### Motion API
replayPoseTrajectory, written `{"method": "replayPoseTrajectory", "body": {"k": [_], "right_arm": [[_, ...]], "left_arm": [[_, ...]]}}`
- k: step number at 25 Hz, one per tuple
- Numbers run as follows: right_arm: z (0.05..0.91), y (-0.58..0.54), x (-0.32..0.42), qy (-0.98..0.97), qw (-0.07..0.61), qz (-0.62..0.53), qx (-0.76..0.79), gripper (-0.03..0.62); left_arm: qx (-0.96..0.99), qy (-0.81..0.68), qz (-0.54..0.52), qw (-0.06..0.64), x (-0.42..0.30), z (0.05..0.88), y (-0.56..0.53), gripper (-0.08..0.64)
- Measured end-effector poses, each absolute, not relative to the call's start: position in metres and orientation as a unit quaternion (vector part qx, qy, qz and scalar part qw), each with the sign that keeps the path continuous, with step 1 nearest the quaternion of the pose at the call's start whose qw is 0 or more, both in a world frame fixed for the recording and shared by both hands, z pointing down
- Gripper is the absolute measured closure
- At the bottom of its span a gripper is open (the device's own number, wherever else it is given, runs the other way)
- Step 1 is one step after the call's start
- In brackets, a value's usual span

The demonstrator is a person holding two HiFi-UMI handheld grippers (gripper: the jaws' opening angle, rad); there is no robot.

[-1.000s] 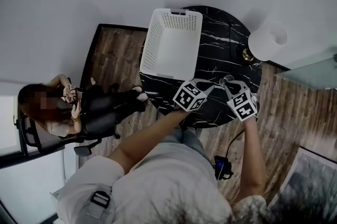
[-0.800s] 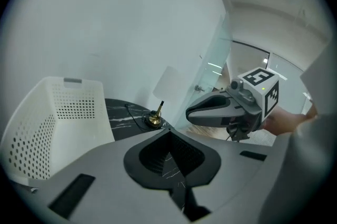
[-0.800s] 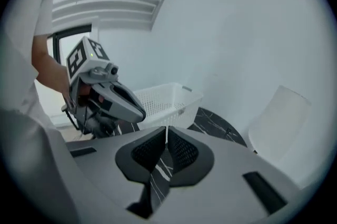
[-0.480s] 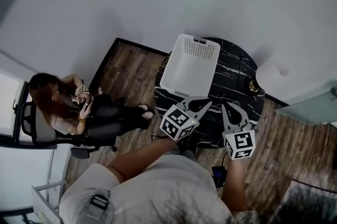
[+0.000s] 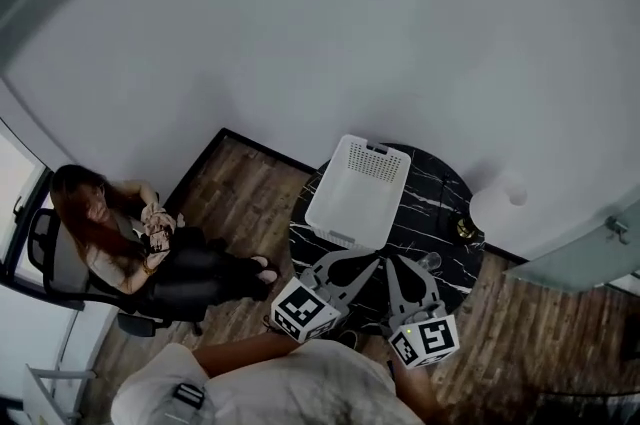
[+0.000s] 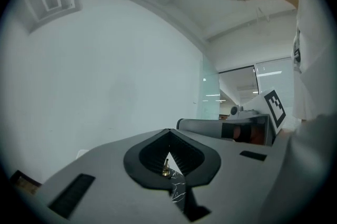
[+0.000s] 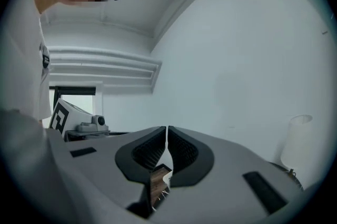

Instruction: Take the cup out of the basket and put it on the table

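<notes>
At lower centre of the head view, left tool (image 6: 168, 136) and right tool (image 7: 167, 133): each with jaws pressed together, nothing held. Just beyond the right tool, what looks like the small clear cup (image 5: 430, 261), standing on the black marble table (image 5: 450, 203); farther up, white basket (image 5: 358, 191), apparently empty. Judged status: transfer done, nothing evident left.

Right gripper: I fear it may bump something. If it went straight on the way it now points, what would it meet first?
Likely only the white wall: the right gripper is tilted upward, with nothing nearer in line. The lamp stands off to the right. Depth is unclear.
</notes>
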State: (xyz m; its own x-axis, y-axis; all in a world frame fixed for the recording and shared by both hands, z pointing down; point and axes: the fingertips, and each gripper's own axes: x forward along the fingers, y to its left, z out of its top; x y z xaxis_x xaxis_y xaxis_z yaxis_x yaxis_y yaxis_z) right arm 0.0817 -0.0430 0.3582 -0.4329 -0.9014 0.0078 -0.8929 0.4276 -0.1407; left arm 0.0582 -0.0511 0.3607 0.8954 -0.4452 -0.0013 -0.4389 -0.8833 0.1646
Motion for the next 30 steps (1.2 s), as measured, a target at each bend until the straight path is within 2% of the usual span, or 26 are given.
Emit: {"method": "replayPoseTrajectory", "body": {"k": [10, 30], "right_arm": [[0.342, -0.021, 0.068, 0.828, 0.02, -0.01, -0.56, 0.584], [0.349, -0.031, 0.064, 0.821, 0.011, -0.013, -0.57, 0.584]], "left_arm": [[0.971, -0.228, -0.023, 0.069, 0.047, 0.356, -0.04, 0.555], [0.974, -0.211, -0.025, 0.081, 0.04, 0.358, -0.046, 0.555]]}}
